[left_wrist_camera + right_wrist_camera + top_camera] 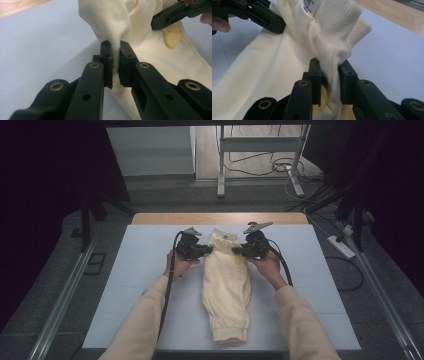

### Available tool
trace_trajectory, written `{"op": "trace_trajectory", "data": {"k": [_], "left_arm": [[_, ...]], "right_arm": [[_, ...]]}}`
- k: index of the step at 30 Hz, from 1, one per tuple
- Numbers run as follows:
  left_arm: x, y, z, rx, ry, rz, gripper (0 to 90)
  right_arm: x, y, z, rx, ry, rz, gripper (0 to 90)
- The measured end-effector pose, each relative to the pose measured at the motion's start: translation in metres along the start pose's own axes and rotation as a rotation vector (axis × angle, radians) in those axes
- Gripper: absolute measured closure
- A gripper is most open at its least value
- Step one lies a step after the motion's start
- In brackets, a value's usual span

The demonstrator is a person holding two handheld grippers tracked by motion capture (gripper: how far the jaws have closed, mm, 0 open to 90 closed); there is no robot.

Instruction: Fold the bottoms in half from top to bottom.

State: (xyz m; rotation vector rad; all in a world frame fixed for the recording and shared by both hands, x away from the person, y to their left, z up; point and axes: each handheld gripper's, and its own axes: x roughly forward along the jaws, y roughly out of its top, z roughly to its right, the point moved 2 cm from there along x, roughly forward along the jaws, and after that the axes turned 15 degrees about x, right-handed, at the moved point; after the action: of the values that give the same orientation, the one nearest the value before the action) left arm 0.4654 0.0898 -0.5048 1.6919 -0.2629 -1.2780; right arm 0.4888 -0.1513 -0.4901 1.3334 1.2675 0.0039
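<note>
On the white counter [125, 285], the left tongs [206, 249] are clamped on a pinch of the cream garment [226, 290] at the left side of its upper end, toward the counter's far edge. The garment lies along the counter's middle, its long axis running from far edge to near edge, ribbed cuff [230, 332] nearest the person. The right tongs [238, 251] grip a bunched fold on the opposite side, so both hands sit equally close, facing each other across the cloth's width.

Cream garment [226, 285], folded lengthwise, mid-table
</note>
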Motion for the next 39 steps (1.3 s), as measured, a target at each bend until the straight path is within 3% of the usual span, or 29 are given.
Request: {"op": "trace_trajectory", "data": {"k": [10, 16, 26, 32, 36, 39], "left_arm": [[-0.008, 0.010, -0.007, -0.007, 0.008, 0.025, 83.1], [-0.023, 0.029, -0.010, 0.013, 0.039, 0.059, 83.2], [-0.015, 0.017, -0.009, -0.012, 0.018, 0.045, 83.3], [-0.015, 0.018, -0.009, 0.000, 0.024, 0.043, 83.2], [-0.020, 0.024, -0.014, 0.004, 0.038, 0.046, 83.3], [-0.033, 0.039, -0.021, 0.013, 0.064, 0.071, 83.4]], "right_arm": [[-0.003, 0.012, -0.002, -0.007, -0.015, 0.018, 75.7], [-0.017, 0.031, -0.007, -0.016, -0.024, 0.088, 75.8], [-0.009, 0.022, -0.006, -0.011, -0.030, 0.057, 75.8], [-0.008, 0.022, -0.004, -0.008, -0.031, 0.056, 75.8], [-0.008, 0.028, -0.005, -0.015, -0.039, 0.062, 75.9], [-0.015, 0.044, -0.010, -0.040, -0.054, 0.086, 75.9]]}}
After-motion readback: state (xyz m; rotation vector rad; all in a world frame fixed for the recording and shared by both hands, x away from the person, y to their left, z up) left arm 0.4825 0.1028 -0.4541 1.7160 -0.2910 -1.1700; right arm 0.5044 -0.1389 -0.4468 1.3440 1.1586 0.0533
